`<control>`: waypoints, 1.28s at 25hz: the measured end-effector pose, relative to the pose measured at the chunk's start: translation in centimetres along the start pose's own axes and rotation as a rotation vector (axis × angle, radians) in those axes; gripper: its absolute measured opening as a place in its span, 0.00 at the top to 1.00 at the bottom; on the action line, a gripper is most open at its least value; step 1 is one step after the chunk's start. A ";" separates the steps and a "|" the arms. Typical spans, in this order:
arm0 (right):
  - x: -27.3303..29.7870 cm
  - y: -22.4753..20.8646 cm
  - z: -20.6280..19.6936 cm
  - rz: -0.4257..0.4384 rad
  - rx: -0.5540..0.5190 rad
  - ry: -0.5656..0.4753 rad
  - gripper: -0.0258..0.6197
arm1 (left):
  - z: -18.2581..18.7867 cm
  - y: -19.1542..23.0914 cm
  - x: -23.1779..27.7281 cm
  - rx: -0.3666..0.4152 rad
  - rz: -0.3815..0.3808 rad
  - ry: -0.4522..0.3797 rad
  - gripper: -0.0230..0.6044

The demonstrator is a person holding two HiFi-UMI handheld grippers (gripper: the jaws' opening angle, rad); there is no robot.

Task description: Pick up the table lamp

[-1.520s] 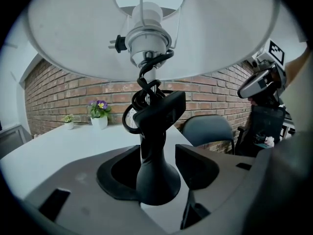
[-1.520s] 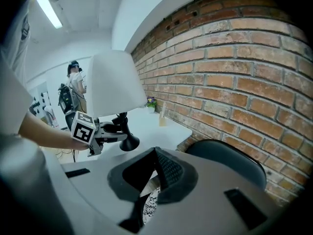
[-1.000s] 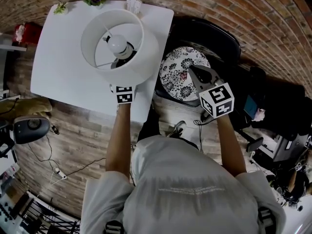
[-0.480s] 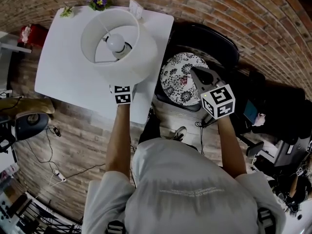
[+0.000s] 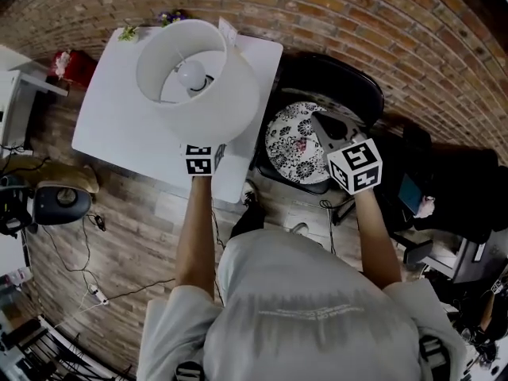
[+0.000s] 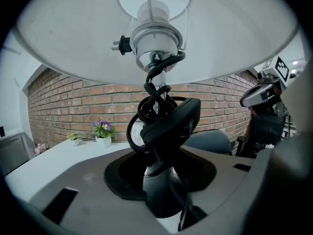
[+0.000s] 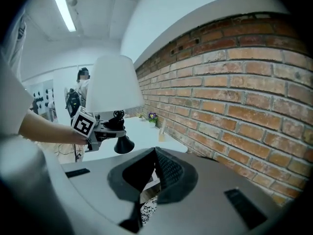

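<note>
The left gripper point(image 6: 166, 131) is clamped on the stem of the table lamp point(image 5: 214, 94), just under the coiled cord, and holds it up over the near right part of the white table point(image 5: 119, 133). A bulb point(image 5: 190, 74) sits inside the open shade. A small pot point(image 6: 103, 141) with purple flowers stands at the table's far edge by the brick wall point(image 5: 357, 14). The right gripper point(image 7: 155, 171), jaws pressed together on nothing, hovers over a patterned cushion point(image 5: 294, 145) on the black chair point(image 5: 337, 78) beside the table.

Matt lampshade point(image 5: 232, 94), rough brick wall point(image 5: 357, 14)
</note>
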State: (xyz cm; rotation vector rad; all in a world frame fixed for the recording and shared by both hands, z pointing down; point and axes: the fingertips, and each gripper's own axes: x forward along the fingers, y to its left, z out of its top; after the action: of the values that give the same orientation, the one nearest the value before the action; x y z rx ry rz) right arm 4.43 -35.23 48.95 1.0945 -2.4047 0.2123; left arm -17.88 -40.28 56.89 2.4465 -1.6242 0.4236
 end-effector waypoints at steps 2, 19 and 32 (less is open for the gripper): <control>-0.8 0.2 0.8 -0.007 -0.034 -0.025 0.96 | 1.0 -0.7 -1.1 0.006 -0.010 -0.009 0.72; -7.4 0.8 4.9 -0.029 -0.137 -0.165 0.96 | 7.2 -7.4 -11.3 0.022 -0.065 -0.048 0.72; -10.3 4.2 7.1 0.030 -0.177 -0.234 0.96 | 9.3 -8.7 -18.9 -0.010 0.021 -0.060 0.72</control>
State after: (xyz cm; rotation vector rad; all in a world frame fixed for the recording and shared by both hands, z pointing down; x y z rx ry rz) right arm 4.48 -27.95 37.98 1.0527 -2.5876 -0.1242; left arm -15.49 -23.25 42.02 2.4594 -1.6729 0.3485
